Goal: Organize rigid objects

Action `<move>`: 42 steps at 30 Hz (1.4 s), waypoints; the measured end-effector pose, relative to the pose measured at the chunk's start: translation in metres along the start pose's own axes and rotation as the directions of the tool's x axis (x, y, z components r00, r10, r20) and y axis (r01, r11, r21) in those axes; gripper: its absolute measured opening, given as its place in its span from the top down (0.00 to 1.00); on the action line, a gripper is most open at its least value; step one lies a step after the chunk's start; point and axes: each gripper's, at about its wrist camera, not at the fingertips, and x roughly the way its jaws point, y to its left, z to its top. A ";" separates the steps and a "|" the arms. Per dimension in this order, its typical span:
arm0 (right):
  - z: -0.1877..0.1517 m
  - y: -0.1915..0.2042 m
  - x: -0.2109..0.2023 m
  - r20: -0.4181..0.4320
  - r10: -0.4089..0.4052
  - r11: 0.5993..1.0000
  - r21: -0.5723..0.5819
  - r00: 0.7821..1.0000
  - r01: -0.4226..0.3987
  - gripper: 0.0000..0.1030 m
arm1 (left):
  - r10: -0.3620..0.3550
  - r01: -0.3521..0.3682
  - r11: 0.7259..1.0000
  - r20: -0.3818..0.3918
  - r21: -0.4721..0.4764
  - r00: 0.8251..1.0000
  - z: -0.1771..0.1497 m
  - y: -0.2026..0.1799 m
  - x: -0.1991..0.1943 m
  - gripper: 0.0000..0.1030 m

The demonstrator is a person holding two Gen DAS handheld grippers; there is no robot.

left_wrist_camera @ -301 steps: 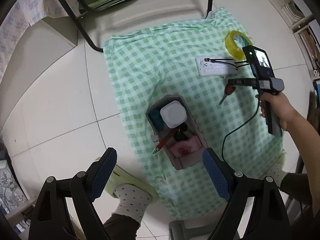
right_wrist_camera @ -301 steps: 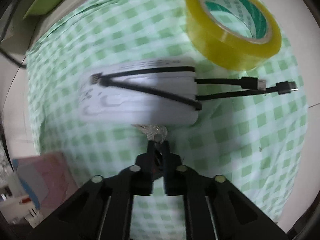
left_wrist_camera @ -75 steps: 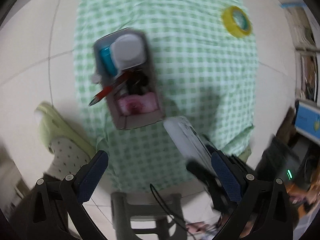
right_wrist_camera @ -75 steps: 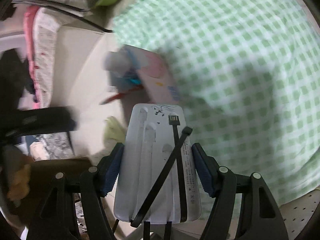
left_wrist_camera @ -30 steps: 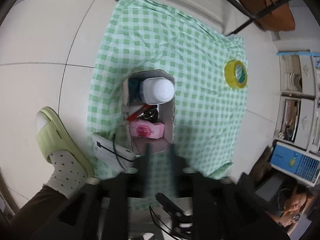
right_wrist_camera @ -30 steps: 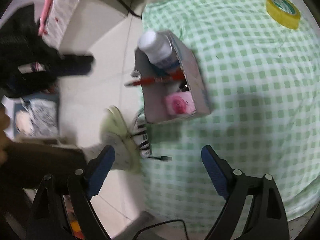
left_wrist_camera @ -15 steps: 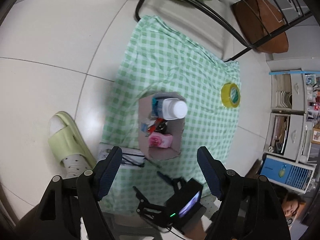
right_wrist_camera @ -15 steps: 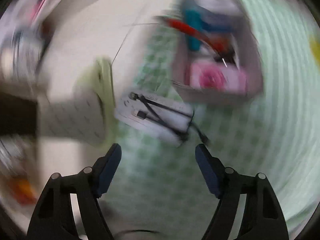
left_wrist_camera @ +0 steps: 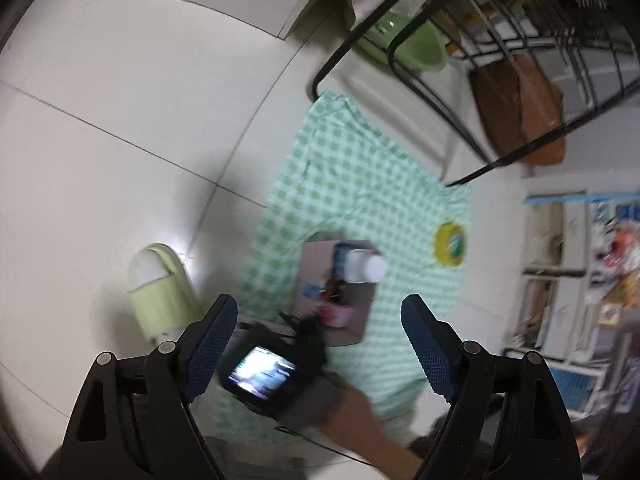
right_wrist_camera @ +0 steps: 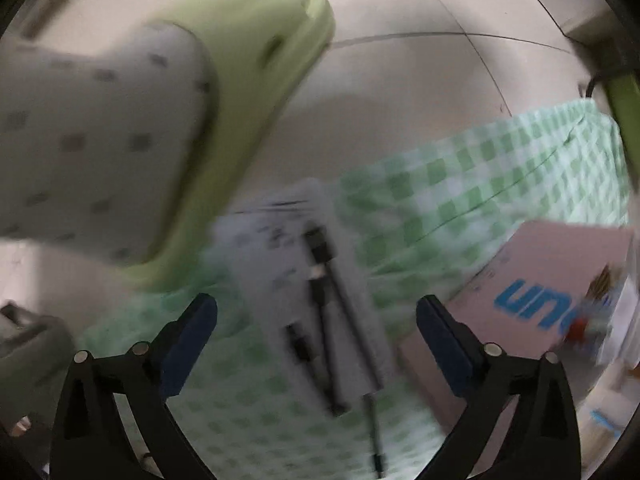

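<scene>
From high above, the left wrist view shows the green checked cloth [left_wrist_camera: 360, 184] on the floor. On it stands a cardboard box [left_wrist_camera: 340, 292] holding a white bottle [left_wrist_camera: 366, 266] and small items. A yellow tape roll [left_wrist_camera: 451, 248] lies to the box's right. My left gripper [left_wrist_camera: 320, 340] hangs in the air, its jaws opening with nothing between them. In the right wrist view a white power bank [right_wrist_camera: 280, 264] wrapped in black cables lies on the cloth beside the box [right_wrist_camera: 540, 292]. My right gripper [right_wrist_camera: 316, 328] hovers just over it, jaws opening, pads clear of it.
A foot in a dotted sock [right_wrist_camera: 80, 120] and a green slipper [right_wrist_camera: 248, 92] stands right beside the power bank. A black wire rack [left_wrist_camera: 500, 60], a green basin [left_wrist_camera: 404, 48] and a brown bag [left_wrist_camera: 520, 104] lie beyond the cloth. Shelves [left_wrist_camera: 580, 280] stand at right.
The left gripper has risen and tipped up toward the rack, and its jaws have spread. The right gripper has dropped close over the power bank, which it set down beside the box.
</scene>
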 end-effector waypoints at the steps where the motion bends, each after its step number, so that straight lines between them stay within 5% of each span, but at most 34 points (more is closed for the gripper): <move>1: 0.004 0.001 0.006 -0.023 -0.005 1.000 -0.022 1.000 0.005 0.03 | -0.009 0.009 1.000 0.003 0.000 1.000 0.000 0.000 -0.002 0.19; 6: 0.009 0.004 0.035 -0.143 0.058 0.995 -0.075 0.988 -0.070 0.04 | -0.028 0.028 1.000 0.018 0.012 0.999 -0.002 0.001 -0.011 0.19; 8: 0.007 0.002 0.035 -0.121 0.067 0.995 -0.068 0.990 -0.076 0.07 | -0.041 0.041 0.999 0.015 -0.006 0.999 0.001 0.009 -0.012 0.19; 11: -0.001 0.006 0.018 -0.064 0.040 0.993 -0.111 0.997 -0.046 0.32 | -0.057 0.057 0.998 0.012 -0.041 0.998 0.004 0.015 -0.011 0.19; 16: -0.034 0.000 -0.006 -0.003 0.200 0.980 -0.007 0.980 -0.200 0.32 | -0.056 0.056 0.998 0.023 -0.037 0.998 0.006 0.014 -0.013 0.19; 23: -0.101 -0.004 -0.074 0.181 0.269 0.947 0.129 0.946 -0.293 0.33 | -0.062 0.062 0.998 0.001 -0.004 0.998 0.003 -0.005 -0.005 0.19; 30: -0.147 -0.058 -0.140 0.349 0.175 0.910 0.299 0.921 -0.286 0.33 | 0.006 -0.005 0.997 -0.011 0.080 1.000 -0.003 -0.026 0.009 0.19; 35: -0.140 -0.111 -0.163 0.437 0.051 0.865 0.429 0.898 -0.258 0.32 | 0.055 -0.053 0.994 -0.015 0.097 0.998 -0.005 -0.033 0.017 0.19; 39: -0.143 -0.143 -0.158 0.501 -0.070 0.772 0.575 0.863 -0.271 0.32 | 0.063 -0.061 0.994 -0.019 0.089 0.998 -0.006 -0.039 0.021 0.19; 42: -0.138 -0.147 -0.135 0.493 -0.128 0.707 0.654 0.860 -0.270 0.32 | 0.069 -0.067 0.994 -0.019 0.083 0.997 -0.004 -0.043 0.024 0.19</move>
